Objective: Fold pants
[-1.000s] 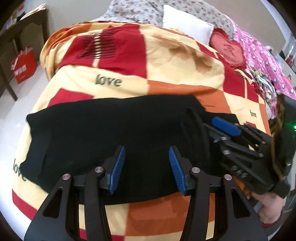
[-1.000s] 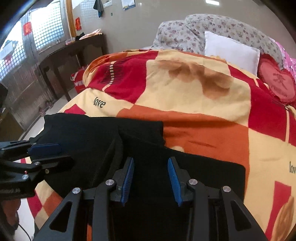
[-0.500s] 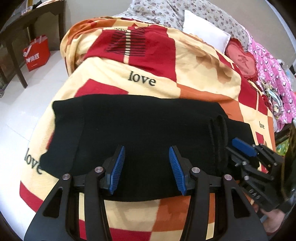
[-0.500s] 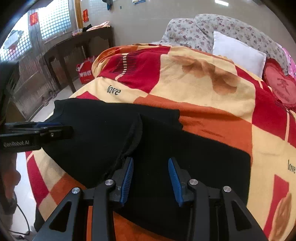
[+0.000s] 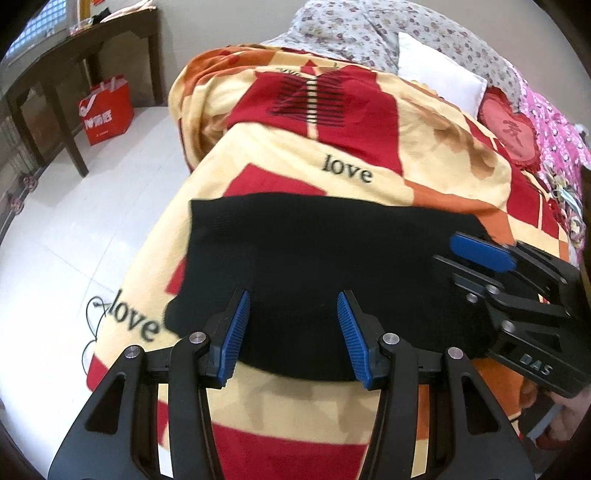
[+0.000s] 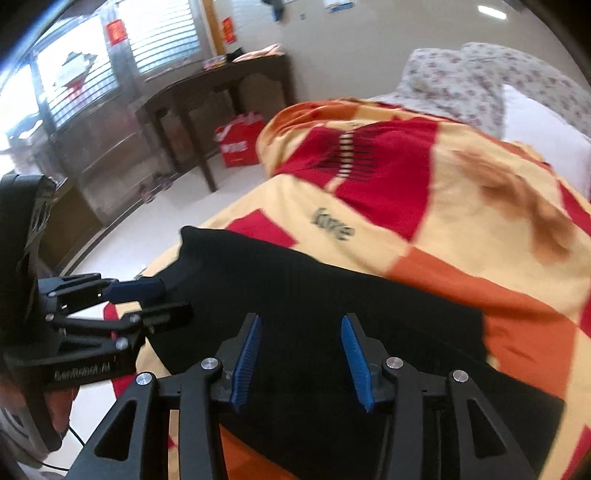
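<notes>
The black pants (image 5: 314, 266) lie flat and folded on the checked blanket (image 5: 424, 155) near the bed's foot end; they also show in the right wrist view (image 6: 332, 314). My left gripper (image 5: 293, 332) is open and empty, above the pants' near edge. My right gripper (image 6: 301, 360) is open and empty, above the pants' middle. The right gripper also shows at the right of the left wrist view (image 5: 513, 295), beside the pants' right end. The left gripper shows at the left of the right wrist view (image 6: 96, 321), by the pants' left end.
A white pillow (image 5: 439, 74), a floral quilt (image 5: 369, 33) and a red heart cushion (image 5: 508, 129) lie at the bed's head. A dark wooden table (image 5: 66, 74) and a red bag (image 5: 107, 110) stand on the white floor to the left. A cable (image 5: 92, 314) lies on the floor.
Both grippers have drawn back and swung left, still open. The raised ridge in the pants near the right gripper has gone; the cloth now lies flat.
</notes>
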A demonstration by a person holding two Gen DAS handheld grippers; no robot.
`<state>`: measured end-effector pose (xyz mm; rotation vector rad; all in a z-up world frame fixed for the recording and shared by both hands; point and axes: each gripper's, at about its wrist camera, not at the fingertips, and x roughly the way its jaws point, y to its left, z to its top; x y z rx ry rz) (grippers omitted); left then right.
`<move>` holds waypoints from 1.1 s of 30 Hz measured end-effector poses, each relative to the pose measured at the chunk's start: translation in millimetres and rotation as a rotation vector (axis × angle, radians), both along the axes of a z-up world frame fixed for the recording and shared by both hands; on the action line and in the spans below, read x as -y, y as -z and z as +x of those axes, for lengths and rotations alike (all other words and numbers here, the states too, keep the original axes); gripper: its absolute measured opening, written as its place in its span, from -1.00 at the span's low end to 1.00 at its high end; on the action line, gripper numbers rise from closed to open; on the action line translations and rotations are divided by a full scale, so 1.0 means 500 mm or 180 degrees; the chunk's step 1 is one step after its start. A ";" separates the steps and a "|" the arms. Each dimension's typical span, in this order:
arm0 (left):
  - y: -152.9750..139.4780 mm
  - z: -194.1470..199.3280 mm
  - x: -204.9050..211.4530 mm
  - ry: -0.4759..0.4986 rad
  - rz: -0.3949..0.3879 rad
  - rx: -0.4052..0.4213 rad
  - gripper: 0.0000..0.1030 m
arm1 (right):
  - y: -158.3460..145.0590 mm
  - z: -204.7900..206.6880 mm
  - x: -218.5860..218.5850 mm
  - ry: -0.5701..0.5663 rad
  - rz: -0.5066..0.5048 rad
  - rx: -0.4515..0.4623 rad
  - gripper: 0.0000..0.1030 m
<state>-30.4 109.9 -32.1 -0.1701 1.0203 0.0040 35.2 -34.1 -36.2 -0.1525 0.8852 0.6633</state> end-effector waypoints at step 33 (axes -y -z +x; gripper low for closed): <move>0.059 -0.005 -0.101 -0.0559 -0.0574 -0.0082 0.57 | 0.092 0.162 -0.245 -0.1007 0.0133 -0.0361 0.07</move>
